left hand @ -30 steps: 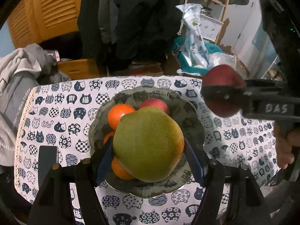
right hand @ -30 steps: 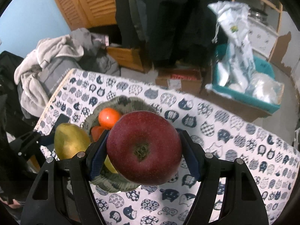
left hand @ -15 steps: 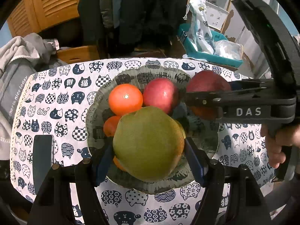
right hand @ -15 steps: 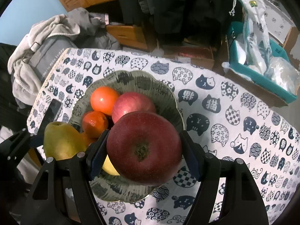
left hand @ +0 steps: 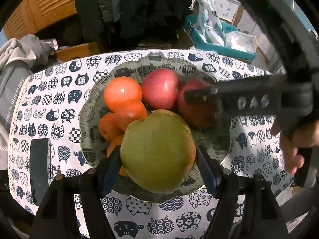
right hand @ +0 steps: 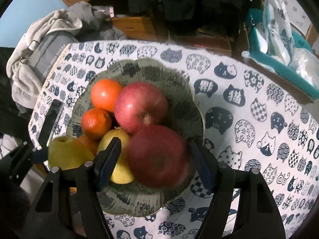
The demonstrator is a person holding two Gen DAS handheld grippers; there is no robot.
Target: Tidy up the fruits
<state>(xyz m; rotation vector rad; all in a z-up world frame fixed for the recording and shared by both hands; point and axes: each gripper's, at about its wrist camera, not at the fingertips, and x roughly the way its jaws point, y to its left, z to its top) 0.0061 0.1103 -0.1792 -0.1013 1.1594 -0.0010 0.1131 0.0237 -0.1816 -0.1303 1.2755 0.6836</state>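
Over the bowl [right hand: 151, 205], I have my left gripper [left hand: 157, 165] clamping the pear [left hand: 157, 153] and my right gripper [right hand: 155, 159] the dark apple [right hand: 157, 155]; next I'd release both gently.

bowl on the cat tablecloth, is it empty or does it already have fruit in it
Not empty. The bowl already holds a red apple, several oranges and a yellow fruit beside them.
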